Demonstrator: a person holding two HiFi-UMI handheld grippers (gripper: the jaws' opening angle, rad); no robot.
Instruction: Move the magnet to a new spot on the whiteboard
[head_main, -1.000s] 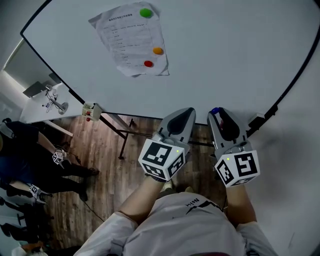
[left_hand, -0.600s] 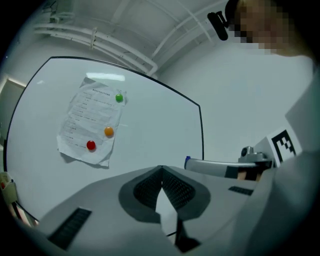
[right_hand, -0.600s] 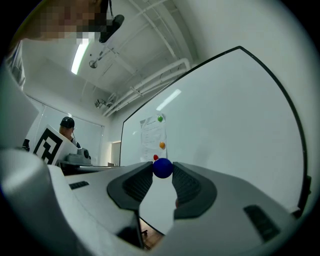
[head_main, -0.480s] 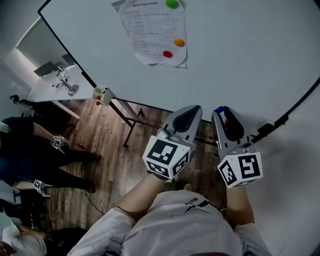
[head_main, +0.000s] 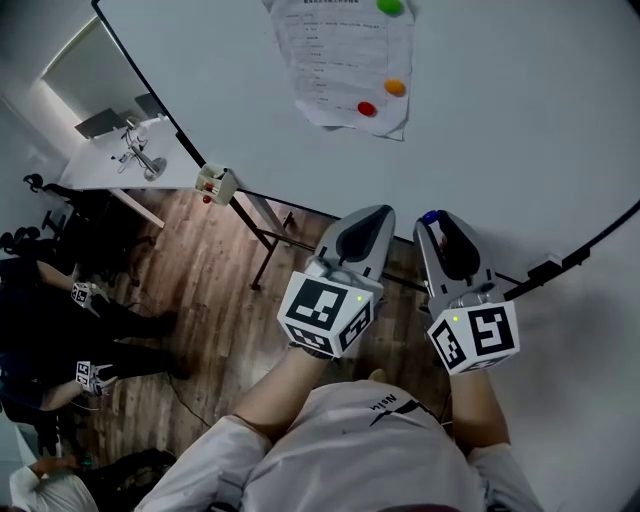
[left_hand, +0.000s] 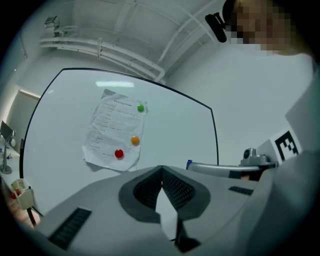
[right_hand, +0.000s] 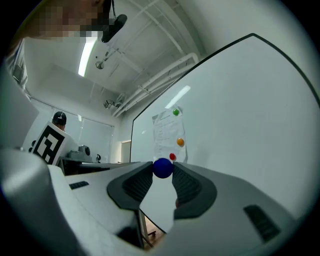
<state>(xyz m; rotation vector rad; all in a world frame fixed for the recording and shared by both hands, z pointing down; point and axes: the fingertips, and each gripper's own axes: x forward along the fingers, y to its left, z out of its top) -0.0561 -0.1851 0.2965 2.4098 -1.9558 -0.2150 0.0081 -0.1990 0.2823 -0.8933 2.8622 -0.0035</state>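
Change in view: in the head view the whiteboard (head_main: 520, 120) and its paper sheet (head_main: 335, 50) lay further right and higher in the frame than a second before, and the green magnet (head_main: 390, 6) had reached the top edge.
Change at frame left: the small box (head_main: 215, 183) at the board's lower corner had also shifted up and right, with more wooden floor (head_main: 200, 300) showing.
Grippers versus before: both sat at much the same spot in the lower centre of the frame, side by side.
Right gripper (head_main: 436, 224): its jaws were fairly wide apart, their tips pinching the blue magnet (right_hand: 163, 168).
Blue magnet's place: at the very tip of the right gripper, by the board's lower edge in the head view. Whether it touched the board I could not tell.
Blue magnet versus sheet: in the right gripper view it sat just below the red magnet (right_hand: 172, 157), with the orange magnet (right_hand: 180, 142) higher up the sheet.
Left gripper (left_hand: 161, 170): its jaws met at the tips, with nothing between them.
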